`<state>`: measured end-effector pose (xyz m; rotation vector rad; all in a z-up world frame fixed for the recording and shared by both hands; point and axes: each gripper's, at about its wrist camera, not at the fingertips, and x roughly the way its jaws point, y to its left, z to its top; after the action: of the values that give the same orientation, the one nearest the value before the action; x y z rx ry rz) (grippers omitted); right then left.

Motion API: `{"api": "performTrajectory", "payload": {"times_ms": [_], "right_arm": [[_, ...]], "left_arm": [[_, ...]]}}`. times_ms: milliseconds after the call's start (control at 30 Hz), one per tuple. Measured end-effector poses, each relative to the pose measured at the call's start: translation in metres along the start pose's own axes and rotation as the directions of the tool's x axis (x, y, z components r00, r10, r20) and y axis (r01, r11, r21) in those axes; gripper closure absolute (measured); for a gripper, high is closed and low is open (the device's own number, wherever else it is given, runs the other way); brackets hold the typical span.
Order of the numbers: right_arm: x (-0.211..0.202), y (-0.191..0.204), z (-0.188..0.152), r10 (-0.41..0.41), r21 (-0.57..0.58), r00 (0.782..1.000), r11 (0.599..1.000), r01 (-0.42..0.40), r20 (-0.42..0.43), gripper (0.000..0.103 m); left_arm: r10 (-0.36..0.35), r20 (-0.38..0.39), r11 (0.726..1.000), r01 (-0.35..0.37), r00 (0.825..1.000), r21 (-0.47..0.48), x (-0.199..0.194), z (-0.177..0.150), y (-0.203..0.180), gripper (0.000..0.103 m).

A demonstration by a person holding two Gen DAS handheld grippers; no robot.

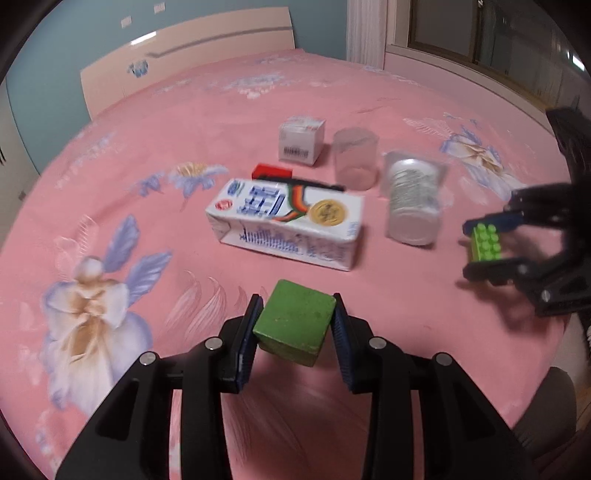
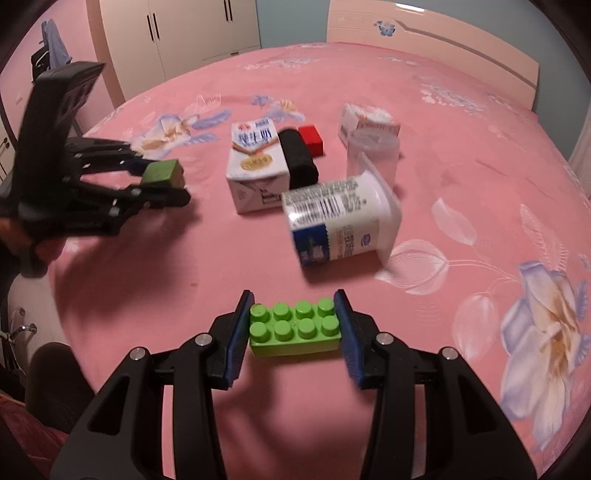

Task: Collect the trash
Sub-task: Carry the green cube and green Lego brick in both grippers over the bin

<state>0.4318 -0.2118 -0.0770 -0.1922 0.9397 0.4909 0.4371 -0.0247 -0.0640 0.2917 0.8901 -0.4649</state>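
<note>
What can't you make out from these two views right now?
- Trash bin: in neither view, so I can't place it.
- Black object: right view shows it behind the milk carton; left view shows only a strip.
- Clear cup: blurred in both views; contents unreadable.
- Small box: print too small.

Likely a bedroom: bed (image 1: 258, 96), headboard (image 1: 184, 55), wardrobe (image 2: 177, 33).

milk carton (image 1: 288, 225) on bed (image 1: 147, 155), yogurt cup (image 1: 413, 199) right of it

Right gripper (image 2: 293, 328) clamps a green studded brick (image 2: 295, 330) above the pink bedspread (image 2: 461, 155).
Beyond lie a tipped yogurt cup (image 2: 340, 221) and milk carton (image 2: 255, 170); the left gripper (image 2: 162, 181) pinches a green block (image 2: 162, 172).
</note>
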Motion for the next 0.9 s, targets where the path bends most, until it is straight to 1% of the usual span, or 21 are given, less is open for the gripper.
{"api": "performTrajectory", "payload": {"times_ms": [133,200,267,333,467,567,667,767,900], "right_arm": [[-0.044,0.015,0.008,-0.034,-0.002,0.998,0.999,0.034,0.05,0.058],[-0.067,0.023,0.011,-0.046,0.001,0.996,0.999,0.046,0.077,0.058],[-0.096,0.034,0.014,-0.048,0.002,0.993,0.999,0.049,0.111,0.058],[-0.121,0.044,0.016,-0.058,-0.007,0.988,0.998,0.06,0.14,0.058],[-0.168,0.07,0.019,-0.083,-0.029,0.977,0.995,0.091,0.198,0.058],[-0.198,0.089,0.018,-0.112,-0.032,0.97,0.992,0.121,0.214,0.058],[-0.221,0.103,0.012,-0.118,-0.037,0.968,0.991,0.129,0.223,0.058],[-0.24,0.119,0.006,-0.122,-0.036,0.965,0.99,0.134,0.234,0.058],[-0.257,0.136,-0.004,-0.105,-0.03,0.965,0.993,0.116,0.241,0.058]], "left_arm": [[0.044,0.017,0.999,-0.044,0.999,-0.017,-0.04,0.005,-0.015,0.063],[0.036,0.031,0.999,-0.035,0.999,-0.033,-0.063,0.007,-0.021,0.063],[0.054,0.049,0.998,-0.053,0.997,-0.04,-0.088,0.007,-0.031,0.063],[0.09,0.07,0.995,-0.087,0.993,-0.047,-0.111,0.006,-0.037,0.063],[0.135,0.101,0.987,-0.125,0.986,-0.098,-0.158,0.006,-0.044,0.063],[0.178,0.137,0.981,-0.164,0.975,-0.109,-0.191,0.004,-0.052,0.063],[0.211,0.168,0.974,-0.193,0.963,-0.115,-0.222,-0.001,-0.061,0.063],[0.236,0.187,0.969,-0.217,0.953,-0.12,-0.244,-0.007,-0.071,0.063],[0.248,0.2,0.966,-0.227,0.948,-0.119,-0.264,-0.019,-0.083,0.063]]}}
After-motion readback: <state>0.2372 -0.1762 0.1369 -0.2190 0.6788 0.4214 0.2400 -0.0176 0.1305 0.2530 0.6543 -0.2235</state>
